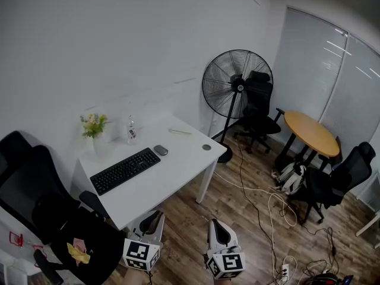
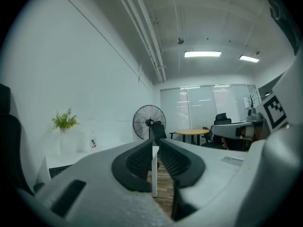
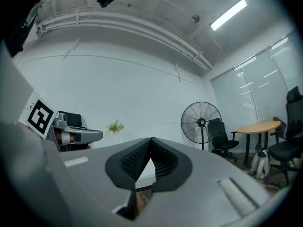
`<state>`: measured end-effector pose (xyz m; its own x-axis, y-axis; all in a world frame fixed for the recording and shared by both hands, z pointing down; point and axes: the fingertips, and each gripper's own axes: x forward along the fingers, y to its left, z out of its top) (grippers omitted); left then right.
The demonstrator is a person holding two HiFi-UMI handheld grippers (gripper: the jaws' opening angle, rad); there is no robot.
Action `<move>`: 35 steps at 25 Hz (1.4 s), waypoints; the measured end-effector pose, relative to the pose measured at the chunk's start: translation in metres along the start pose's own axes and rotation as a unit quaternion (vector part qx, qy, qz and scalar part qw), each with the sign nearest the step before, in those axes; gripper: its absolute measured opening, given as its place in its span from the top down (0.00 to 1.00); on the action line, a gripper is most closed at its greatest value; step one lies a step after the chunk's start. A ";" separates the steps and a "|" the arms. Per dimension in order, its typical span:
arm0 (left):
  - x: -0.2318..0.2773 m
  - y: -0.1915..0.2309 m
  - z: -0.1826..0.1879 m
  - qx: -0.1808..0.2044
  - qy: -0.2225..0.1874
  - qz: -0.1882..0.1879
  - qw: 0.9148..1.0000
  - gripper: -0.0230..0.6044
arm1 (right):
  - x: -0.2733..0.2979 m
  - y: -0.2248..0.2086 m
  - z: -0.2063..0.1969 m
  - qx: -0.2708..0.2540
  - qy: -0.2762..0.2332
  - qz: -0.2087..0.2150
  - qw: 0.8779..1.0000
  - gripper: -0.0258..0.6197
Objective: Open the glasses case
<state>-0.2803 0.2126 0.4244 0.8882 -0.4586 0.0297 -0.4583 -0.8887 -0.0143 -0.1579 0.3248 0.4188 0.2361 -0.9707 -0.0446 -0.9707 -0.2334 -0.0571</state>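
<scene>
A slim beige oblong object (image 1: 180, 132) lies near the far edge of the white desk (image 1: 172, 174); it is too small to tell whether it is the glasses case. Both grippers hang at the bottom of the head view, in front of the desk and well short of that object. My left gripper (image 1: 154, 219) (image 2: 155, 146) points level, its jaws a narrow slit apart with nothing between them. My right gripper (image 1: 218, 229) (image 3: 150, 142) is beside it, its fingertips touching and holding nothing.
On the desk are a black keyboard (image 1: 124, 170), a mouse (image 1: 160, 150), a flower vase (image 1: 94, 129), a small bottle (image 1: 131, 129) and a round disc (image 1: 206, 147). A standing fan (image 1: 236, 88), office chairs (image 1: 259, 114), a round wooden table (image 1: 310, 134) and floor cables (image 1: 261, 200) lie to the right.
</scene>
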 end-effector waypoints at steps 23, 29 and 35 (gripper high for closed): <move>0.021 -0.015 -0.006 0.018 0.002 0.011 1.000 0.65 | 0.007 -0.047 -0.016 0.021 0.001 0.006 1.000 0.95; 0.048 -0.008 -0.019 0.016 0.012 0.018 1.000 0.65 | 0.023 -0.078 -0.030 0.024 0.017 -0.001 1.000 0.95; 0.094 0.014 -0.023 0.010 0.010 0.023 1.000 0.65 | 0.063 -0.103 -0.045 0.028 0.026 -0.003 0.999 0.95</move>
<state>-0.2044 0.1569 0.4495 0.8654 -0.4988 0.0478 -0.4976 -0.8667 -0.0359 -0.0451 0.2853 0.4663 0.2386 -0.9711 0.0081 -0.9648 -0.2380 -0.1123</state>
